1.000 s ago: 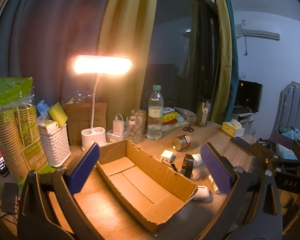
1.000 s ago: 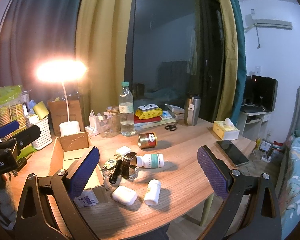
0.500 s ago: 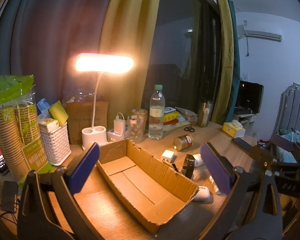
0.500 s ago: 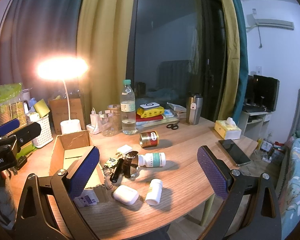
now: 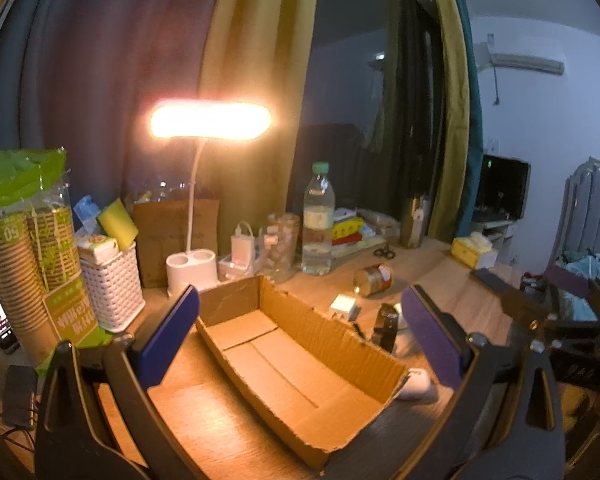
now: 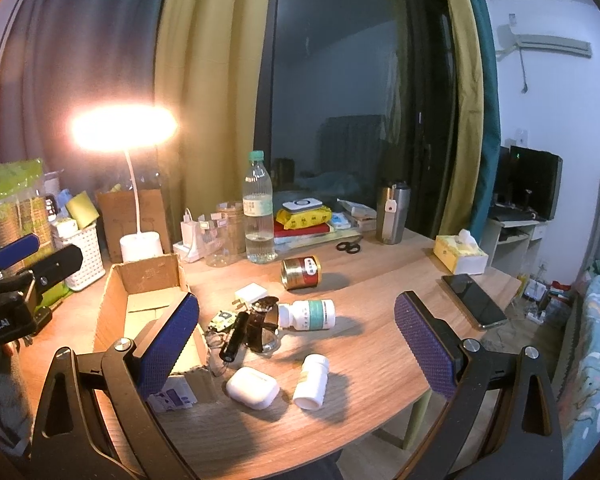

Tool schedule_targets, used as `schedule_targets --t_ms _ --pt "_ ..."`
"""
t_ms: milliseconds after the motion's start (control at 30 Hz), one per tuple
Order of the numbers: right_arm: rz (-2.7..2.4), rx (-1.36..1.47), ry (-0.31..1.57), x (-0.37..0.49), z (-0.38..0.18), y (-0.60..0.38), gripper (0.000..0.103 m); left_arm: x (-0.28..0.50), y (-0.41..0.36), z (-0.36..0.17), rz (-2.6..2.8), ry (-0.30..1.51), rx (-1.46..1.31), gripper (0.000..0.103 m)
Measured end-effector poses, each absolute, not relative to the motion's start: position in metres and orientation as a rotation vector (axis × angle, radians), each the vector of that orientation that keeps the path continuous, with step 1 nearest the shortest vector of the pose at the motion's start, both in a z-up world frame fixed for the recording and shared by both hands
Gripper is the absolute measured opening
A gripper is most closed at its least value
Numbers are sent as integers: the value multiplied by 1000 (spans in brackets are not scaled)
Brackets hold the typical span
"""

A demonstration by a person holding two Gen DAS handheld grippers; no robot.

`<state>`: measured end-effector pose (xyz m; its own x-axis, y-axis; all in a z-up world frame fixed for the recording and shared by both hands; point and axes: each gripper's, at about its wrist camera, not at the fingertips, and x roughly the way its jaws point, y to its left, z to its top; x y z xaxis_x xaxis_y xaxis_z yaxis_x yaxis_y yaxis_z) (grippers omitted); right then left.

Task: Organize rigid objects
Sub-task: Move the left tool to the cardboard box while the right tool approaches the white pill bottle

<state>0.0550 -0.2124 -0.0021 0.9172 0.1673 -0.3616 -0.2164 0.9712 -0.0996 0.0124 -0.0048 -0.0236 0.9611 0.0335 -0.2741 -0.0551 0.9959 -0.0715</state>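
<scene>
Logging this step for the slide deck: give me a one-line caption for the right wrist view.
Open right gripper above the desk, facing two bottles, earbud case, can beside an empty box.

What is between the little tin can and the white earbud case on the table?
In the right wrist view: a white charger plug, black watch and lying pill bottle sit between tin can and earbud case.

You have two white plastic pill bottles [image 6: 307, 314] [image 6: 310, 375] lying centre frame, one round tin can [image 6: 301, 272], one open brown cardboard box [image 6: 140, 276], one white earbud case [image 6: 253, 387].
</scene>
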Motion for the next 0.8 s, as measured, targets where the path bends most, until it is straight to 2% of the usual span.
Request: schedule_targets --t_ms 667,800 --pt "149 -141 518 104 -56 -224 100 95 21 -106 24 707 -80 101" --pt "154 -153 541 109 -63 -219 100 103 19 -122 -20 802 -75 88"
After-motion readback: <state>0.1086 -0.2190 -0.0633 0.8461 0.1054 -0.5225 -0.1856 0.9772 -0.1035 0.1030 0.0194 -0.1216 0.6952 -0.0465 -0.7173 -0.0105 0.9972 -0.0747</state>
